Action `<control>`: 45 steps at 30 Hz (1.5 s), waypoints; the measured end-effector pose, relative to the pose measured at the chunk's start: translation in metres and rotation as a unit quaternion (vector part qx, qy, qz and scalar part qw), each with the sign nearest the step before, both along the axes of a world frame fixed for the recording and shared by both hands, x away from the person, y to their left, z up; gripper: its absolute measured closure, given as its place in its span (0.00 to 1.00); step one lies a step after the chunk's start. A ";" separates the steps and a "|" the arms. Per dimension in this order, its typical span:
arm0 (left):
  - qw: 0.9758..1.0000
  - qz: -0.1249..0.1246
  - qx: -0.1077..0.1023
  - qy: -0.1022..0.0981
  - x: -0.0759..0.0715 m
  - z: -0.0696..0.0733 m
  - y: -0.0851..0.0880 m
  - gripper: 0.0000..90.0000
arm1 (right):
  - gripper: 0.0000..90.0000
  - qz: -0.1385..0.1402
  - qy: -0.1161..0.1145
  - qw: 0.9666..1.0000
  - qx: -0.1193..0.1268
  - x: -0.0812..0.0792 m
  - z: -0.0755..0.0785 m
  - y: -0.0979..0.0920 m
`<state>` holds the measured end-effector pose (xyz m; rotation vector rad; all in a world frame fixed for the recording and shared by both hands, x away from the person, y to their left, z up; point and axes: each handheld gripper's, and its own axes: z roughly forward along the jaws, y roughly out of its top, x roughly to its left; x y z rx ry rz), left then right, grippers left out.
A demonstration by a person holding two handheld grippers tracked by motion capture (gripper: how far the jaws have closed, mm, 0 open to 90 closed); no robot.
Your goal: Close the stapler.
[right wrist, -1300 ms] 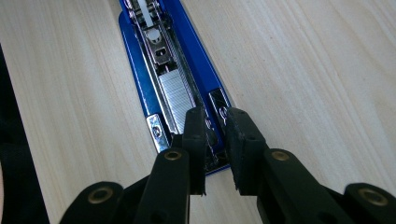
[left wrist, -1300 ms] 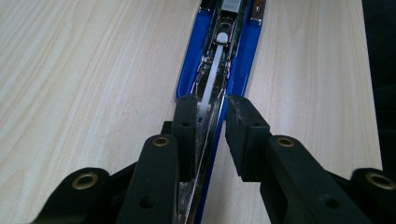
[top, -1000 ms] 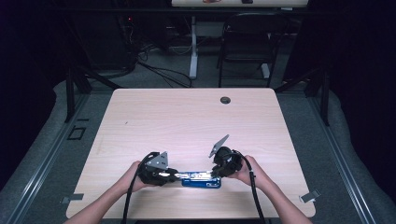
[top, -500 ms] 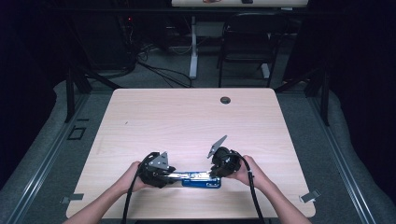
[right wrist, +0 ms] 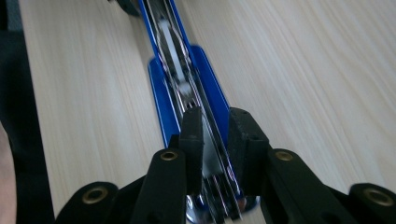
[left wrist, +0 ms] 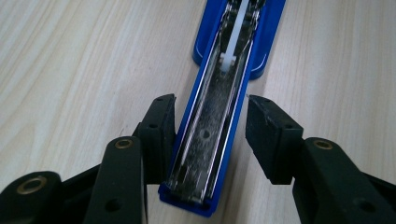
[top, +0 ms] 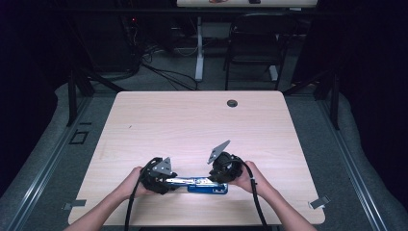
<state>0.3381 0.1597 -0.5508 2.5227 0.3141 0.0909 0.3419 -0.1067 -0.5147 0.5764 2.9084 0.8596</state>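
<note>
A blue stapler (top: 207,186) lies swung open flat near the table's front edge, its metal staple channel (left wrist: 212,140) facing up. My left gripper (top: 176,181) straddles the stapler's left end. Its jaws have just been opening: the left pad (left wrist: 159,126) sits against the blue edge, while the right pad (left wrist: 268,133) stands off with a gap. My right gripper (top: 216,180) is at the other end. Its pads (right wrist: 192,135) are shut on the metal arm of the stapler (right wrist: 187,79).
The light wood table (top: 192,125) has a round cable hole (top: 232,103) near its far edge. A black chair (top: 252,43) and a desk leg (top: 198,48) stand on the floor beyond the table. Both forearms come in from the front edge.
</note>
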 end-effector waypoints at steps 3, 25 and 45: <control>1.000 0.003 0.001 0.009 0.001 -0.001 0.006 0.58 | 0.89 0.011 -0.011 1.000 0.013 -0.006 -0.001 0.020; 1.000 0.006 0.002 0.011 0.003 -0.011 0.019 0.67 | 0.99 0.013 -0.030 0.999 0.033 -0.007 -0.020 0.052; 1.000 0.002 -0.012 0.002 0.000 0.006 0.019 0.65 | 0.99 0.030 -0.047 0.997 0.050 -0.014 -0.020 0.060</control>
